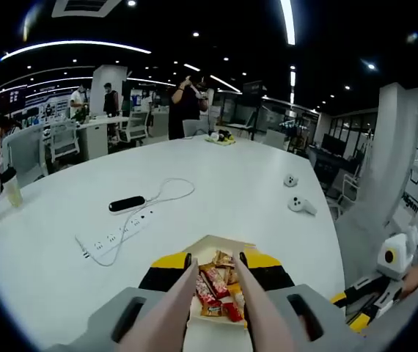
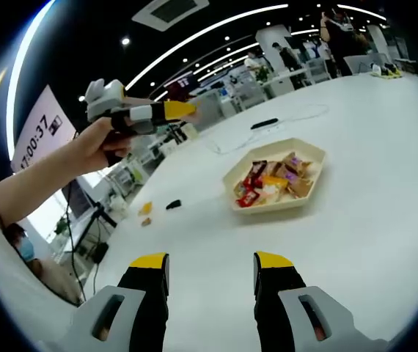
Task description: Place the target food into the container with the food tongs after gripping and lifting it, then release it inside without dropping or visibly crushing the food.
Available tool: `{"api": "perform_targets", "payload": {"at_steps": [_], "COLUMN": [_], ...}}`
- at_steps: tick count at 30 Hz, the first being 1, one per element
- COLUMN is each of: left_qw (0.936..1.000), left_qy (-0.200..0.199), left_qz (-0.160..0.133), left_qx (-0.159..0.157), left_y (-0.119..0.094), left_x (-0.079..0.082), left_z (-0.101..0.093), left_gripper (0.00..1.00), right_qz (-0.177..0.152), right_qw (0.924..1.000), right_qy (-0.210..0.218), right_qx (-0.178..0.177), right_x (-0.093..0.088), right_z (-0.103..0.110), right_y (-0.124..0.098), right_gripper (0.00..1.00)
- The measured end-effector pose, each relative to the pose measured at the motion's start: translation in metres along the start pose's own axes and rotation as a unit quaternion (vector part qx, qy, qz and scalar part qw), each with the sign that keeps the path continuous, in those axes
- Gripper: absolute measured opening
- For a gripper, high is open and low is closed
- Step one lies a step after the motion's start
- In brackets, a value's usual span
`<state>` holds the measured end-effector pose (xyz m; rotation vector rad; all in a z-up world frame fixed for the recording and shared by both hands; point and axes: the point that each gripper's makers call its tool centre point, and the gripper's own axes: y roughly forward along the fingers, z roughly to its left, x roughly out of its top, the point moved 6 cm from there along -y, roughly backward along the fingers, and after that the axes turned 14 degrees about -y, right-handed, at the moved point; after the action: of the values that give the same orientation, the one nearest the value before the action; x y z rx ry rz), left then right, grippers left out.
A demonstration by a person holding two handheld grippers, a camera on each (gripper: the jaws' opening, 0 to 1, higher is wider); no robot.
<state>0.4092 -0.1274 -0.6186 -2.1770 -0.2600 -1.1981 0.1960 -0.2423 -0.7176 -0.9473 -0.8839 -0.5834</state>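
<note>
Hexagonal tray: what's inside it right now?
The tray holds a pile of wrapped snacks, red, orange and brown packets. In the left gripper view the tongs cover part of the pile; lower layers are hidden.

The left hand-held gripper (image 2: 183,110) is raised high at the left, gripped by the person's hand (image 2: 92,147), its arm outstretched. The right hand-held gripper (image 2: 210,265) hangs low and near, jaws parted wide.

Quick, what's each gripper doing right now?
Left gripper: jaws closed on the food tongs.
Right gripper: jaws open, holding nothing.
</note>
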Motion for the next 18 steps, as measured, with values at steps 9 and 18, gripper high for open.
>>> {"api": "perform_targets", "payload": {"at_steps": [9, 18], "left_qw": [0.9998, 0.9998], "left_qy": [-0.014, -0.001], "left_qz": [0.0, 0.005], "left_qx": [0.014, 0.018], "left_y": [-0.02, -0.029], "left_x": [-0.01, -0.02], "left_z": [0.017, 0.018], "left_gripper": [0.25, 0.24], "right_qz": [0.004, 0.003], "right_qw": [0.9999, 0.9998], "right_qy": [-0.006, -0.009], "right_qx": [0.013, 0.017], "right_x": [0.001, 0.003], "right_z": [0.01, 0.015], "right_y": [0.009, 0.013], "right_gripper": [0.46, 0.46]}}
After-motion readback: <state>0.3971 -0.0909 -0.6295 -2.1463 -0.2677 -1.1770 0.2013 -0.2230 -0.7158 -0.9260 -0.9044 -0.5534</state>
